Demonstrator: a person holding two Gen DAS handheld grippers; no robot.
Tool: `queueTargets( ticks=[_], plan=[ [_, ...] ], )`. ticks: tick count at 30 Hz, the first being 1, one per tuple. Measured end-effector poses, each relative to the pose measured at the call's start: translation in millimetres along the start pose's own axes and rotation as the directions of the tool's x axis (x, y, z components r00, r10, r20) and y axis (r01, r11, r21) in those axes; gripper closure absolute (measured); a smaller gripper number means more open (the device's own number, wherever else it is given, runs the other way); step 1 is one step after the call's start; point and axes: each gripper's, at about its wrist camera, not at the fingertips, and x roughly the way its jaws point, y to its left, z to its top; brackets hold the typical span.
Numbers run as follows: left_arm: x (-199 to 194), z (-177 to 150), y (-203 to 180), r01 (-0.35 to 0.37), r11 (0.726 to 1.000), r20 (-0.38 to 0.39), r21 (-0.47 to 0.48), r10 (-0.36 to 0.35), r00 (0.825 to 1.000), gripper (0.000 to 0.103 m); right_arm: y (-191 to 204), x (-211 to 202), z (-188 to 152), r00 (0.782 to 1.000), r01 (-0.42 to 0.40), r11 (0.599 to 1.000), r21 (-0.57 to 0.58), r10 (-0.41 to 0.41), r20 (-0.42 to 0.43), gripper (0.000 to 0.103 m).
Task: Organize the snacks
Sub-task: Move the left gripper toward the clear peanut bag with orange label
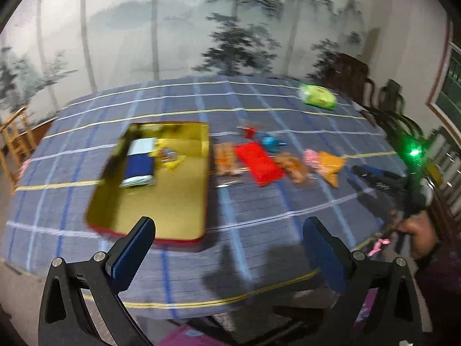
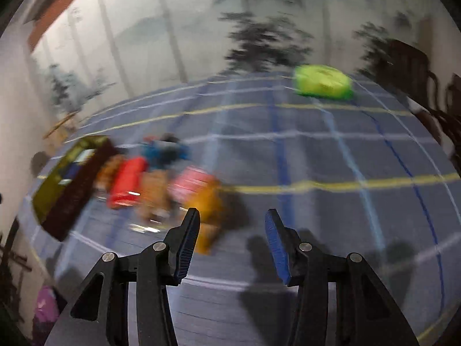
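A gold tin tray with a red rim lies on the checked tablecloth and holds a blue-and-silver packet and a yellow wrapper. To its right lie several loose snacks: a red packet, brown biscuits, a pink pack, an orange pack and a blue one. My left gripper is open and empty, above the table's near edge. My right gripper is open and empty, near the orange pack. The tray shows blurred at the left of the right wrist view.
A green packet lies at the table's far right, also in the right wrist view. Dark wooden chairs stand at the right. A light wooden chair stands at the left. The right gripper's body reaches in from the right.
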Motion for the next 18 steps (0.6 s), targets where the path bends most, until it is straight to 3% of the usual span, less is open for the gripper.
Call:
queueTargets(
  ticks=[7,11,14,18],
  plan=[
    [34,29,-39,0.131,0.991,-0.086,0.011,-0.129,0.988,0.002,-47,7,-13,1.0,0.005,0.997,0.076,-0.005,-0.007,0.054],
    [64,49,-60,0.217,0.976,-0.152,-0.009,-0.216,0.965,0.004,-54,11,-21,1.0,-0.01,0.994,0.105,0.011,-0.01,0.054],
    [86,65,-75,0.264,0.963,-0.193,-0.048,-0.268,0.944,0.02,-60,12,-28,0.999,-0.034,0.992,0.124,0.035,0.0,0.053],
    [127,81,-84,0.263,0.954,-0.269,-0.143,-0.293,0.917,0.023,-60,12,-31,0.998,-0.063,0.99,0.123,0.061,0.022,0.05]
  ],
)
